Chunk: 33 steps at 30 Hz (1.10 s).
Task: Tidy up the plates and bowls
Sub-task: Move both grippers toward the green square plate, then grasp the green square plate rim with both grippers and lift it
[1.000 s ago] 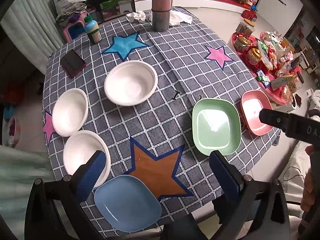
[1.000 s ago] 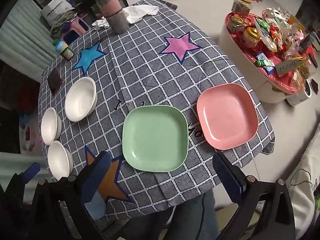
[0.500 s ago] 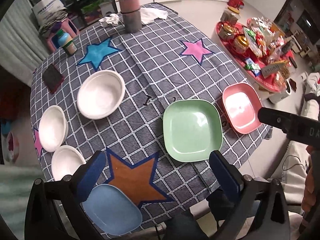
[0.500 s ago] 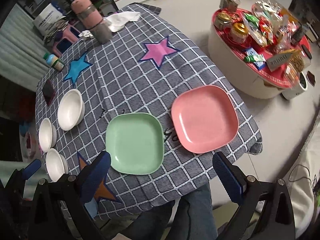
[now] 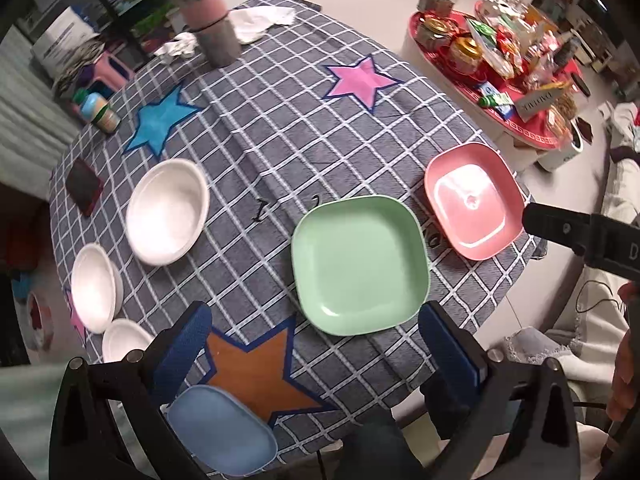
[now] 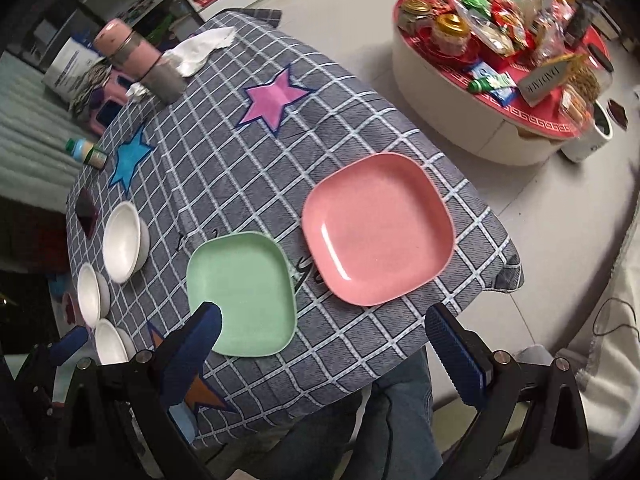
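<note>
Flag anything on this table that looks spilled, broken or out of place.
Nothing spilled or broken. Only the pink plate sits close to the table's edge, and crumpled white tissues lie beside the pink bottle.

Three bowls (image 5: 168,212) sit in a row down the left side of the surface (image 5: 280,120). Three square plates lie along the near edge: one (image 5: 222,428) at near left, one (image 5: 360,264) in the middle, one (image 5: 472,200) just right of it. A flask (image 5: 204,12) stands at the far edge.
</note>
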Motion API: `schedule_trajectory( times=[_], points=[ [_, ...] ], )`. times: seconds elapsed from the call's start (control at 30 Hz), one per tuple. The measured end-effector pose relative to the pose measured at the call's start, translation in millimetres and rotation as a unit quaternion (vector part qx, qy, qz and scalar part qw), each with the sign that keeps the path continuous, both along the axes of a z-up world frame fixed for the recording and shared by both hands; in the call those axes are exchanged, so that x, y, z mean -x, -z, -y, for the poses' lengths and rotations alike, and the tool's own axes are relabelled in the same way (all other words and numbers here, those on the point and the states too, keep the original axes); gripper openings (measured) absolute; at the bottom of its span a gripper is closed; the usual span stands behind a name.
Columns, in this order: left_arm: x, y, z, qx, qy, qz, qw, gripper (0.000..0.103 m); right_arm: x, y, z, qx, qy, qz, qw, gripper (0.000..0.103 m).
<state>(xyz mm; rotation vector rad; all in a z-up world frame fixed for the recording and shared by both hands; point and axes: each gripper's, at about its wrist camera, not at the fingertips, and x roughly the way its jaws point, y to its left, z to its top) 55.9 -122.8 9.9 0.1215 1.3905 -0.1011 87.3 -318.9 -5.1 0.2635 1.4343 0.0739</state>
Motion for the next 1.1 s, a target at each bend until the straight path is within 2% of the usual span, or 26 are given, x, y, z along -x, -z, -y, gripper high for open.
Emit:
schedule_trajectory(
  times=[0.33, 0.73, 1.1],
  points=[
    [-18, 19, 29, -0.011, 0.021, -0.027, 0.9994, 0.103, -3, 11, 31, 0.005, 0.031, -0.015, 0.999, 0.102],
    [-32, 57, 40, -0.035, 0.014, -0.061, 0.9974, 0.103, -7, 28, 52, 0.011, 0.035, -0.041, 0.998, 0.102],
    [-45, 111, 22, -0.090, -0.018, -0.095, 0.9912, 0.103, -10, 37, 63, 0.019, 0.035, -0.053, 0.998, 0.102]
  ],
)
